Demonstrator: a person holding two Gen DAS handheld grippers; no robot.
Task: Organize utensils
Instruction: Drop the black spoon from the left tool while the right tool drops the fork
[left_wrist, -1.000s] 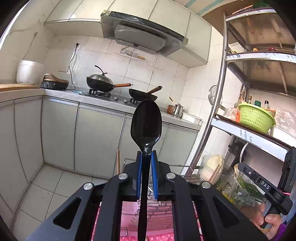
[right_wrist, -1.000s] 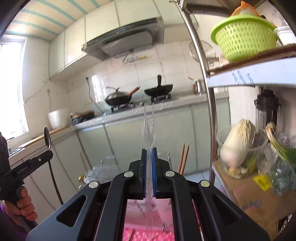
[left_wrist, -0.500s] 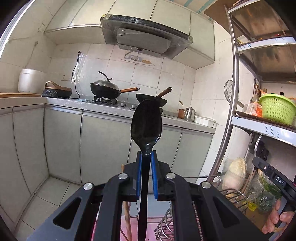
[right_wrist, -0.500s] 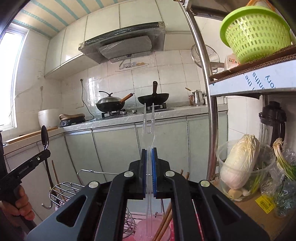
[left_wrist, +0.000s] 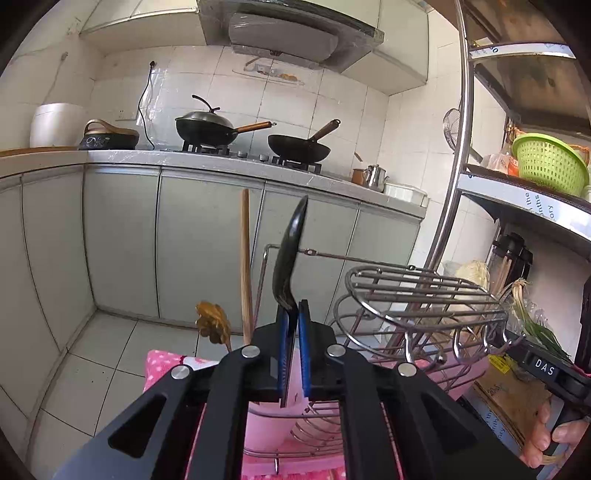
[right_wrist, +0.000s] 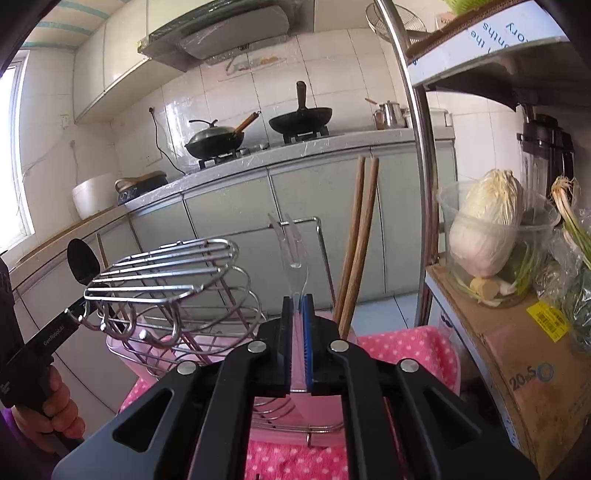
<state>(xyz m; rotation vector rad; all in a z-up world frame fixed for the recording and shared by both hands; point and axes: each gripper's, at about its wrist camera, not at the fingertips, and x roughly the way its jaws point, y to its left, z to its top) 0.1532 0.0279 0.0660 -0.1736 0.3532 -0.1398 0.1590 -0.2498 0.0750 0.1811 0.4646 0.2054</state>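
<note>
Tilting sideways, the black spoon (left_wrist: 289, 254) sits in the closing left tool (left_wrist: 293, 317).

My left gripper (left_wrist: 293, 325) is closing on the black spoon (left_wrist: 290, 254), its bowl turned edge-on and tilted above the wire rack (left_wrist: 417, 295)

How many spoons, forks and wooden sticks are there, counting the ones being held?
black spoon: 1
clear fork: 1
brown chopsticks: 2
pale wooden stick: 1
Total: 5
</note>
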